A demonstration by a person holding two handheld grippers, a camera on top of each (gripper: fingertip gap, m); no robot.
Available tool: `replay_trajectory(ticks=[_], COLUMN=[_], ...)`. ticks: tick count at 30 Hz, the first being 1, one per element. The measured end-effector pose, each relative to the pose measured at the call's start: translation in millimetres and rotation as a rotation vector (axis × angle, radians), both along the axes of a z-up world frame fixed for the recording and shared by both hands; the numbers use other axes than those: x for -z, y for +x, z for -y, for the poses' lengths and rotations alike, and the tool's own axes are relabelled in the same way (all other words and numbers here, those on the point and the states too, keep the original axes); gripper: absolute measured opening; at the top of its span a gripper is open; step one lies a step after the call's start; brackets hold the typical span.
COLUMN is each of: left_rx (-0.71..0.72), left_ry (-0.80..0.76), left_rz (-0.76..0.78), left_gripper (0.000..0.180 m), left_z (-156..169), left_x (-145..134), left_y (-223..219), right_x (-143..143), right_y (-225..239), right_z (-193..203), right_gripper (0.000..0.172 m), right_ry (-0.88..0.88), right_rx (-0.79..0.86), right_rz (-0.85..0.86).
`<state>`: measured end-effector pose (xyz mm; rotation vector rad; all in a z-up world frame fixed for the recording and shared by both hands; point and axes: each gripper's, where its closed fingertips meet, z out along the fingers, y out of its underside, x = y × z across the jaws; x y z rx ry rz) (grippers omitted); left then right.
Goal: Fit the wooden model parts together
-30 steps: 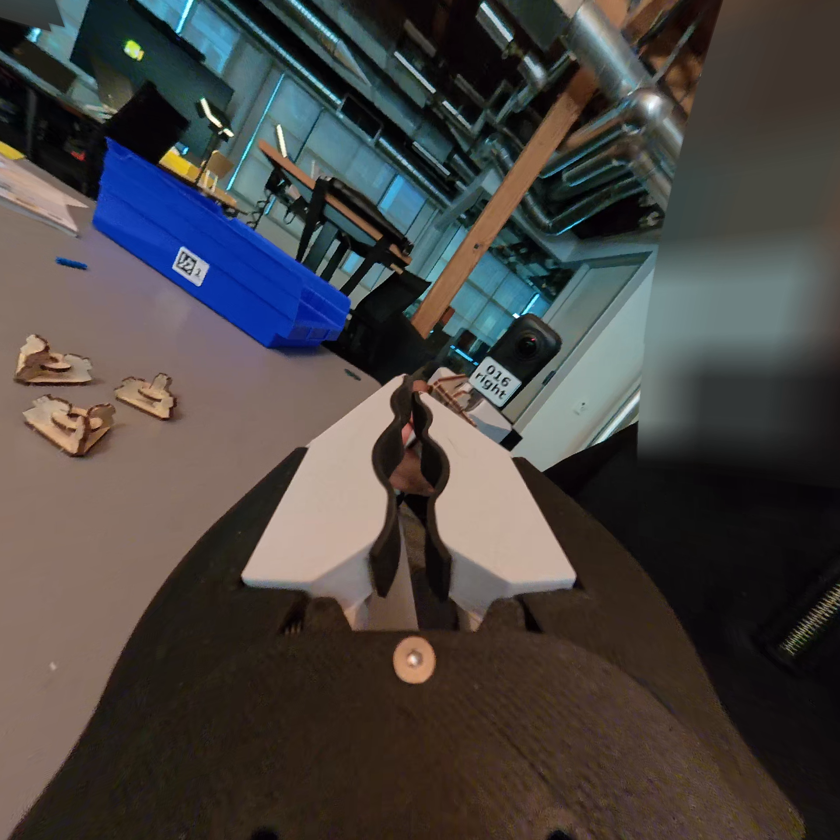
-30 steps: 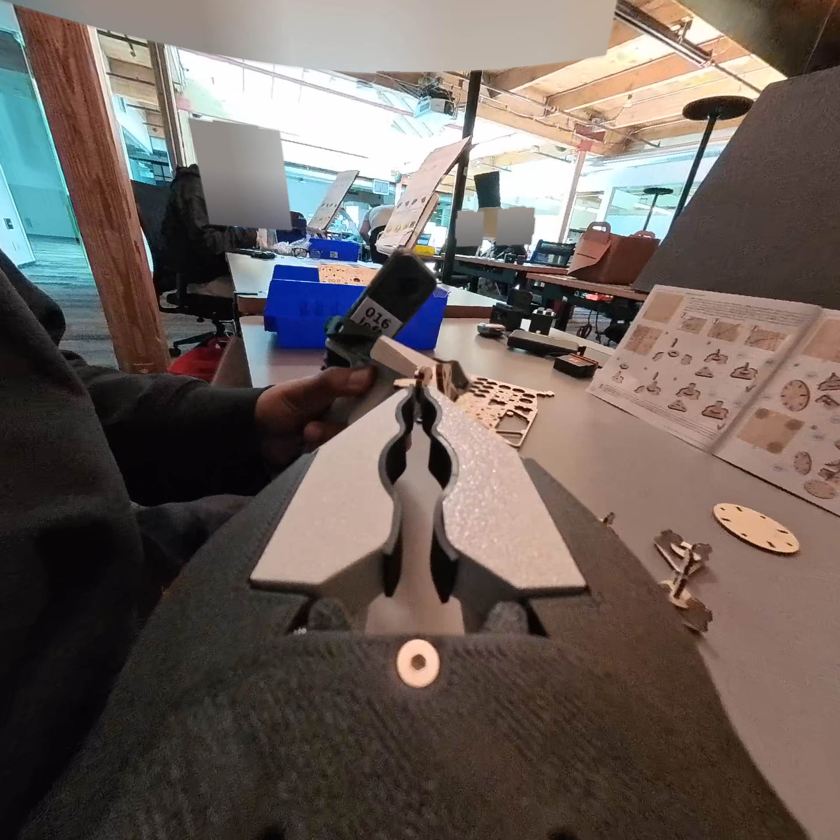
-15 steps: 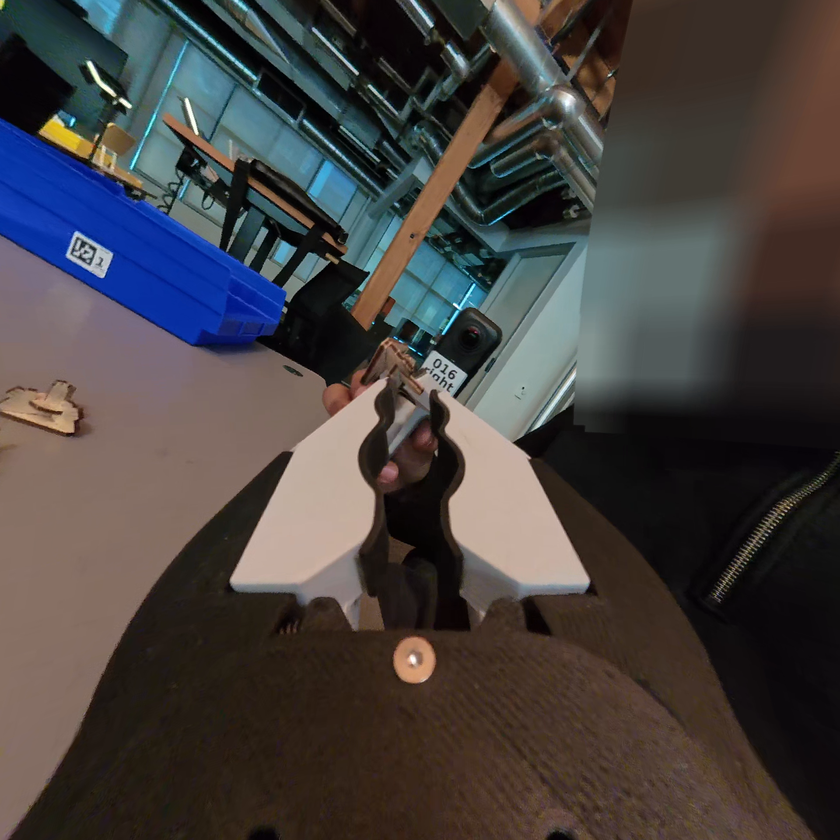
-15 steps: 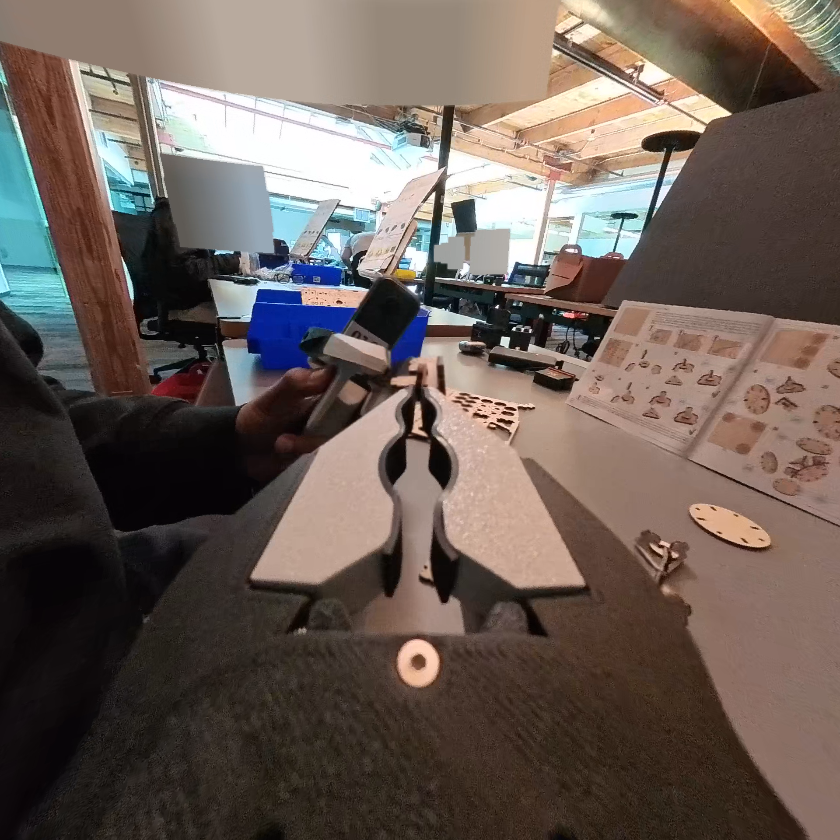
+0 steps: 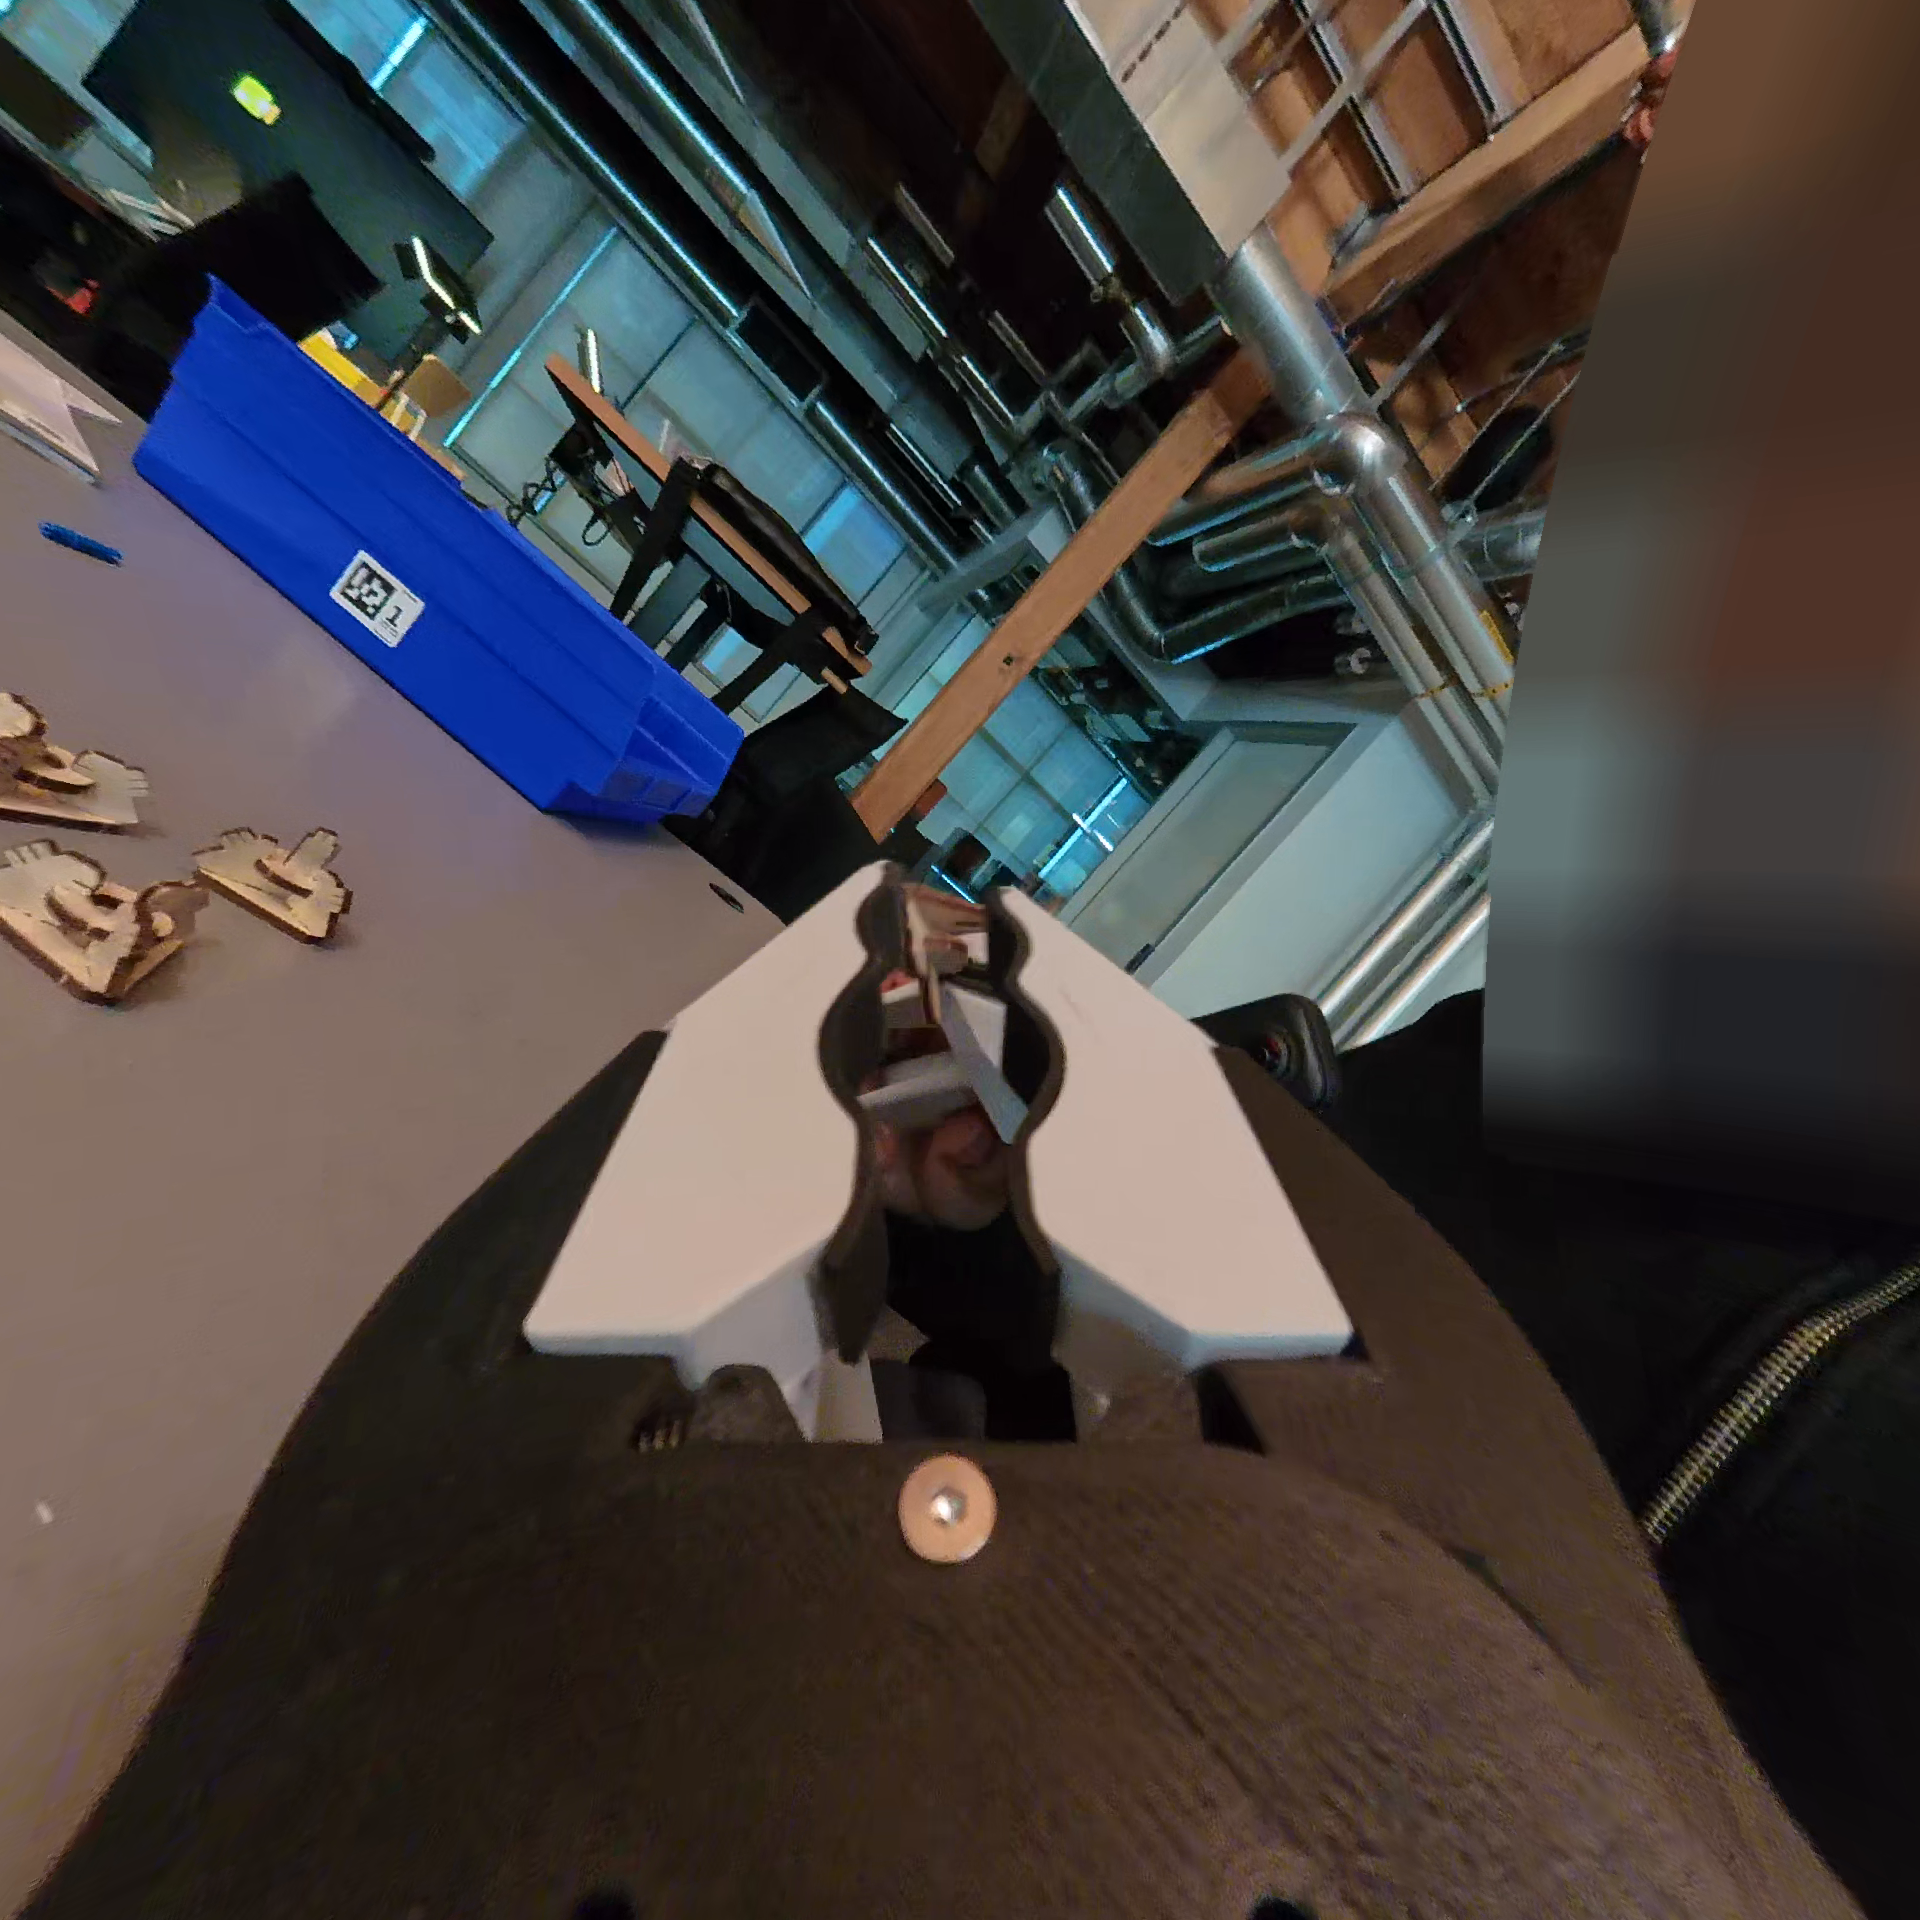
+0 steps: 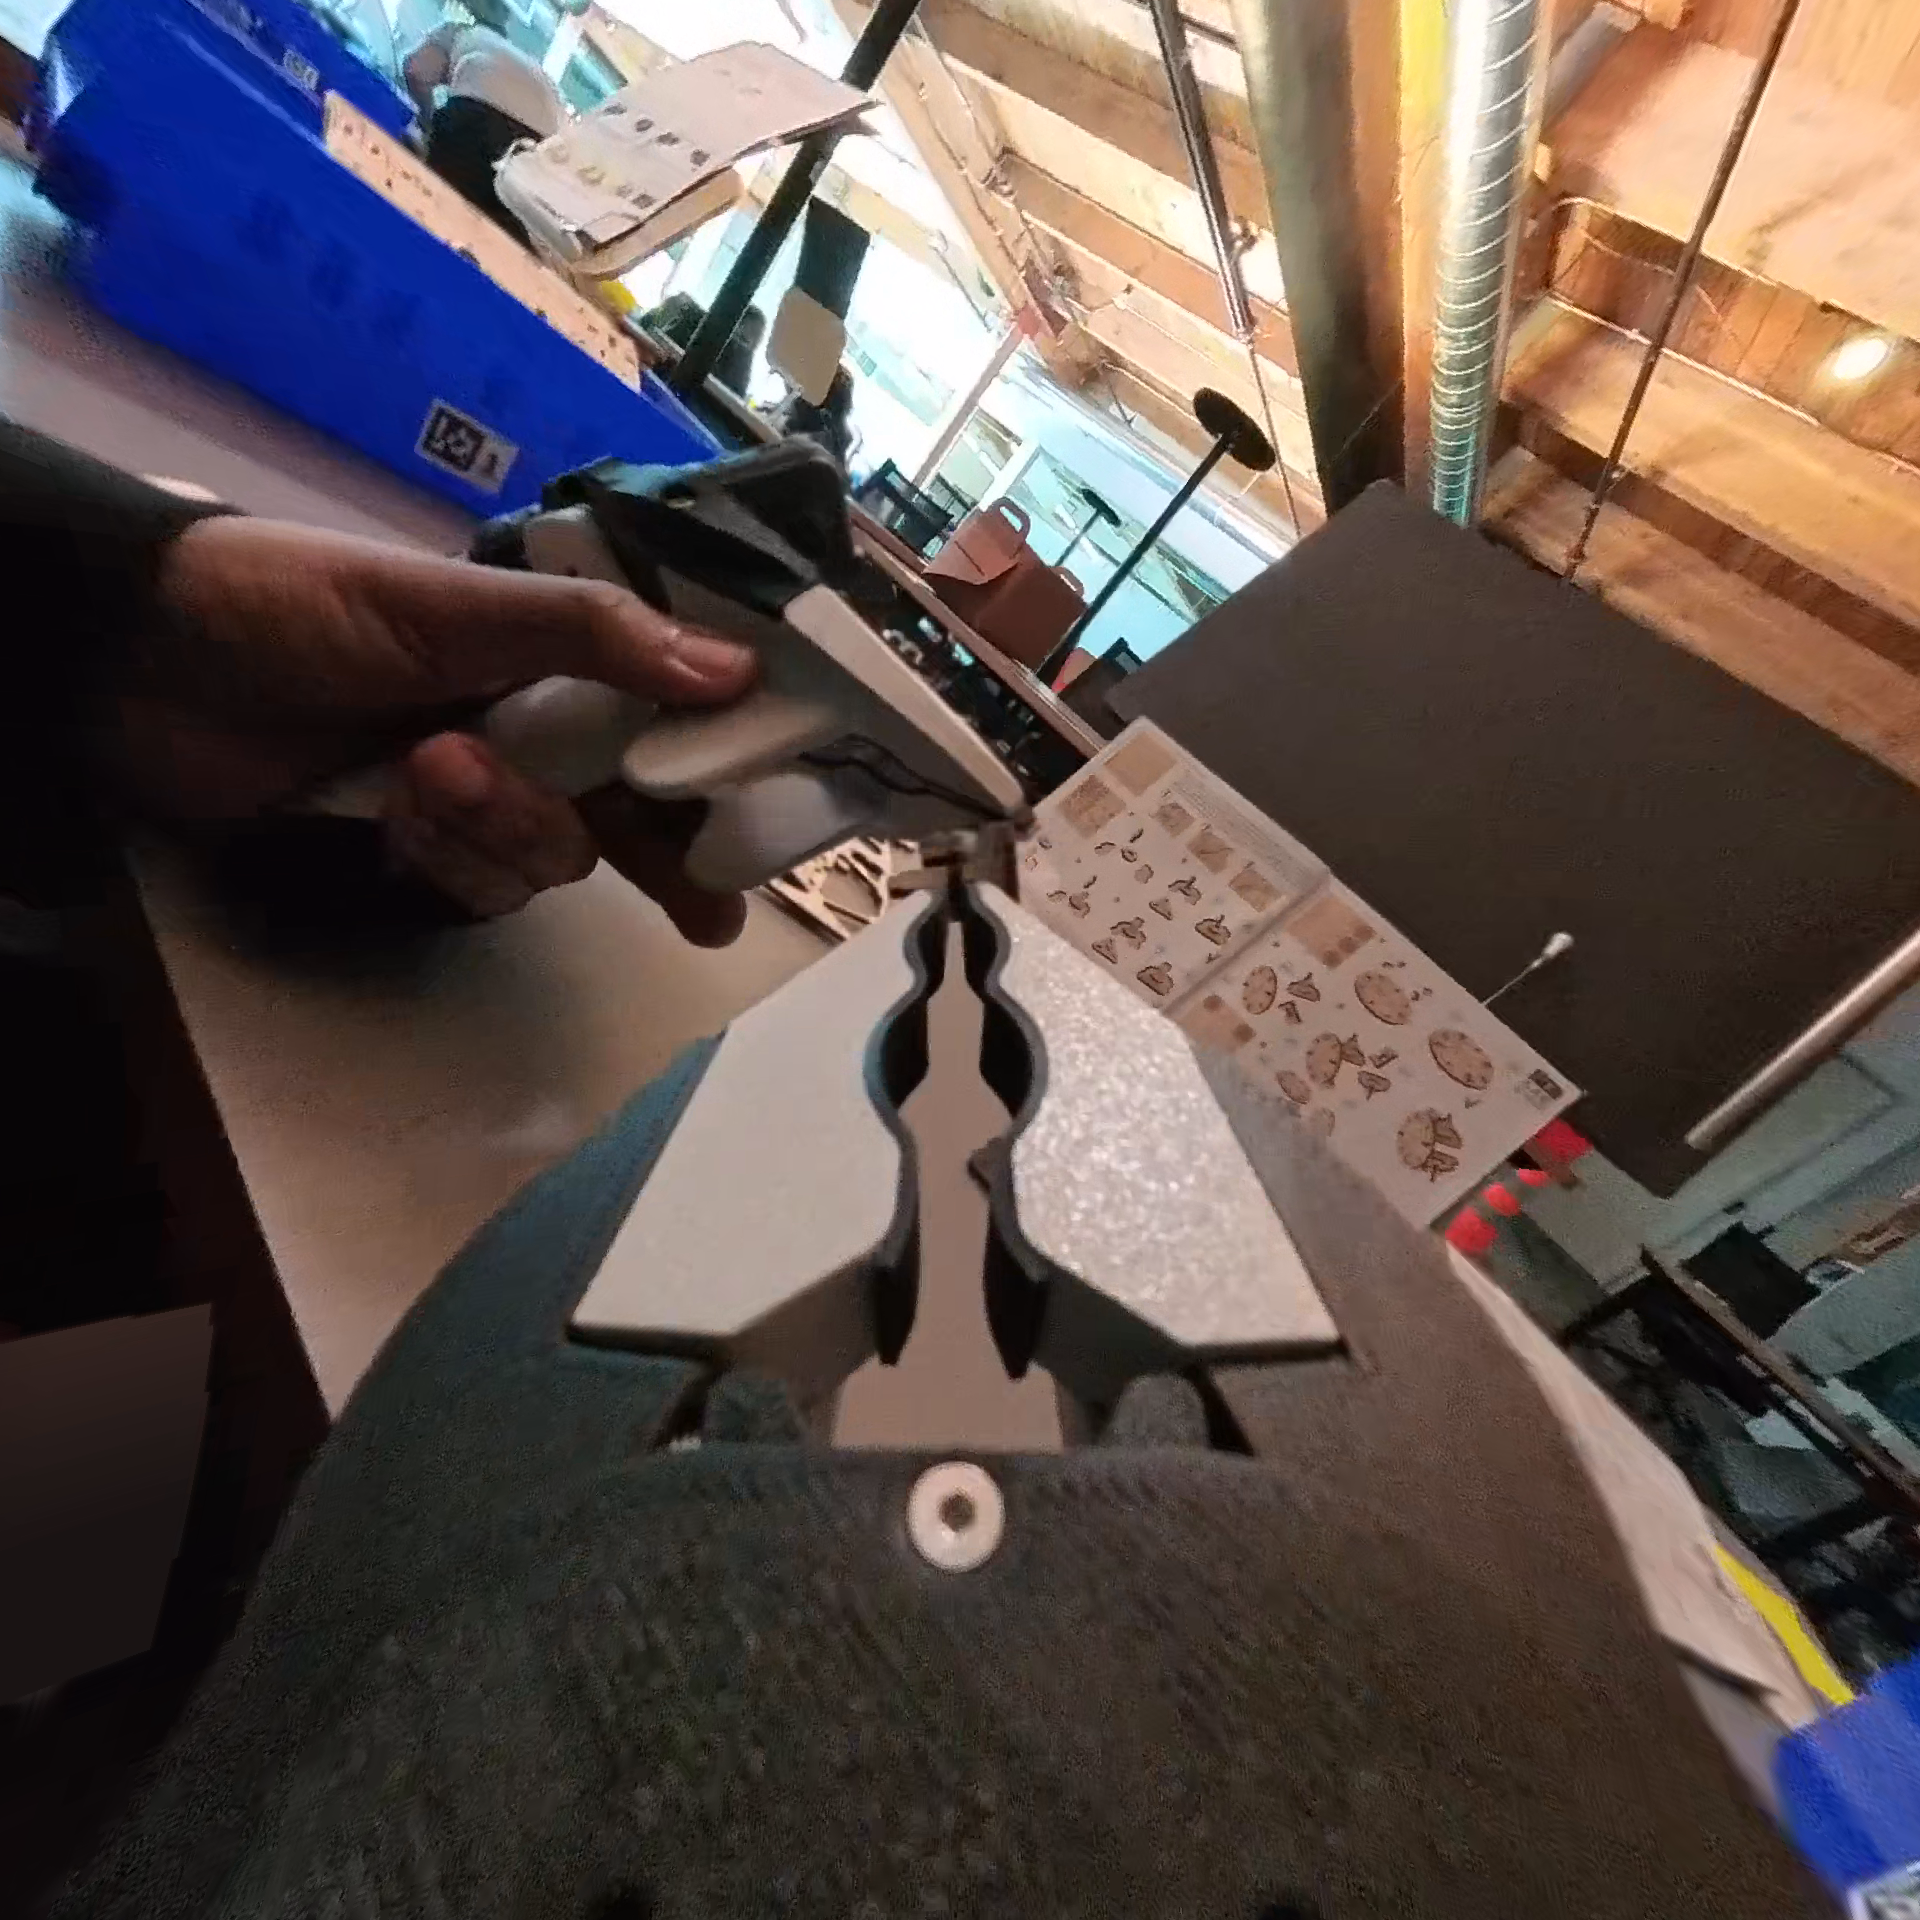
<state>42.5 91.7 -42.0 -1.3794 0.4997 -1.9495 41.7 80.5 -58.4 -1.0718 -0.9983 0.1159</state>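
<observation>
Right gripper (image 6: 954, 902) is clamped on a small wooden assembly (image 6: 971, 854) at its tips, held above the grey table (image 6: 436, 1039); left gripper (image 6: 1013, 816) comes in from the left, jaws parted around the piece's upper end, no squeeze evident.

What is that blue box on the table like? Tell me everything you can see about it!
The blue box is a long, low bin that looks like smooth plastic, with stepped ridges along its side. A small white sticker with a black pattern sits on that side. It rests flat on the grey table, near the far edge. Nothing else touches it. The wooden pieces lie apart from it.
</observation>
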Motion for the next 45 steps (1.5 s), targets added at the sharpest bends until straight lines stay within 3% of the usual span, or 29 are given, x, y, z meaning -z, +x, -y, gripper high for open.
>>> replay_trajectory(ticks=[2,6,8,14,27,33,36,45], left_rx=[-0.023,-0.002,0.026,0.078,0.059,0.085,0.079,0.038], left_ry=[-0.031,-0.04,-0.039,-0.009,-0.007,0.0,0.006,0.027], left_rz=[0.007,0.003,-0.014,-0.027,-0.065,-0.104,-0.097,-0.068], left_gripper=[0.032,0.032,0.031,0.005,0.0,0.0,0.0,0.007], left_z=[-5.9,-4.5,-0.6,9.2,7.3,11.6,11.4,8.5], left_x=[0.9,2.1,4.0,3.3,7.7,12.3,11.1,6.3], left_y=[-2.2,0.1,4.5,9.0,9.3,15.4,14.5,9.8], right_x=[-5.2,-5.6,-4.8,-2.0,-7.9,-5.4,-3.2,-1.9], right_y=[7.2,10.4,8.1,4.5,12.0,11.2,8.6,9.4], right_z=[-2.9,-4.2,-2.1,0.2,0.0,0.9,3.2,1.5], right_gripper=[0.001,0.001,0.001,0.001,0.017,0.016,0.004,0.004], right_ry=[0.006,0.064,0.104,0.115,0.077,0.087,0.086,0.068], right_rx=[0.015,0.05,0.057,0.045,0.02,0.011,-0.005,-0.006], right_rz=[-0.034,-0.003,0.021,0.023,-0.076,-0.058,-0.043,-0.044])
